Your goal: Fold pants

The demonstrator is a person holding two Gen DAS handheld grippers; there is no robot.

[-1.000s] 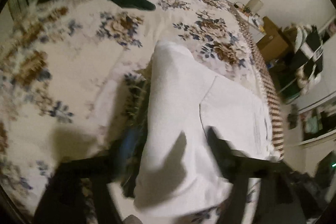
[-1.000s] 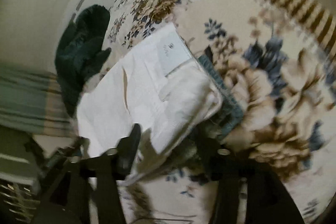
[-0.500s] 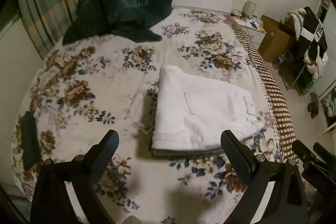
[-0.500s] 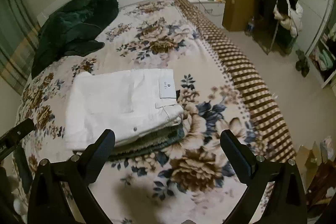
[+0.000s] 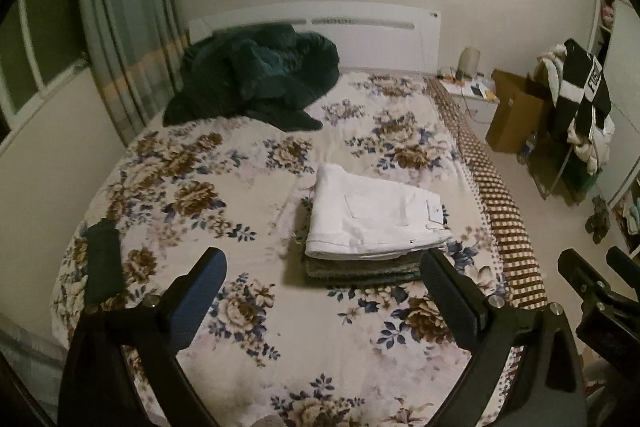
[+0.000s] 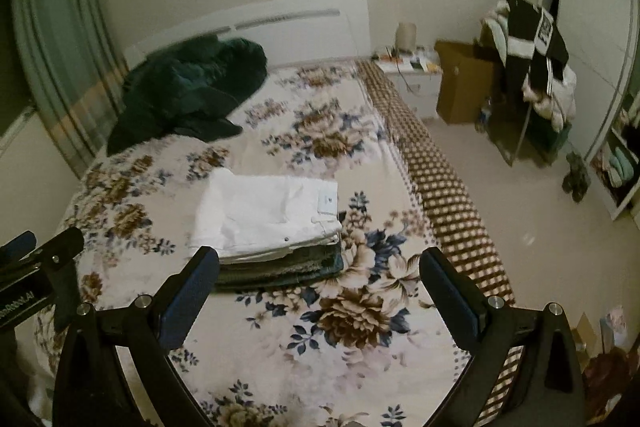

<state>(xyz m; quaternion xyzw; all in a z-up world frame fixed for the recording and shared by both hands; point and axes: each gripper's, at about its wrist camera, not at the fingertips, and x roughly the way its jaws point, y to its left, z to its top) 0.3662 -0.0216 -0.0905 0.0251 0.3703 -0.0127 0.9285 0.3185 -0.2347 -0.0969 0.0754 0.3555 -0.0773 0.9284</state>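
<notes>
White folded pants (image 5: 372, 217) lie on top of a stack of darker folded pants (image 5: 360, 269) on the flowered bed cover (image 5: 224, 211). They also show in the right wrist view (image 6: 268, 213), over the dark stack (image 6: 288, 267). My left gripper (image 5: 324, 283) is open and empty, held back above the near part of the bed. My right gripper (image 6: 318, 279) is open and empty, also held back from the stack. The right gripper's body shows at the left view's right edge (image 5: 592, 291).
A dark green blanket (image 5: 256, 79) is heaped by the white headboard (image 5: 360, 27). A small dark cloth (image 5: 102, 263) lies at the bed's left edge. A nightstand (image 6: 412, 79), cardboard box (image 6: 460, 87) and a rack of clothes (image 6: 536, 67) stand to the right.
Both grippers let go of the white pants, opened and pulled back and up from the stack. The pants now lie flat and folded on the stack.
</notes>
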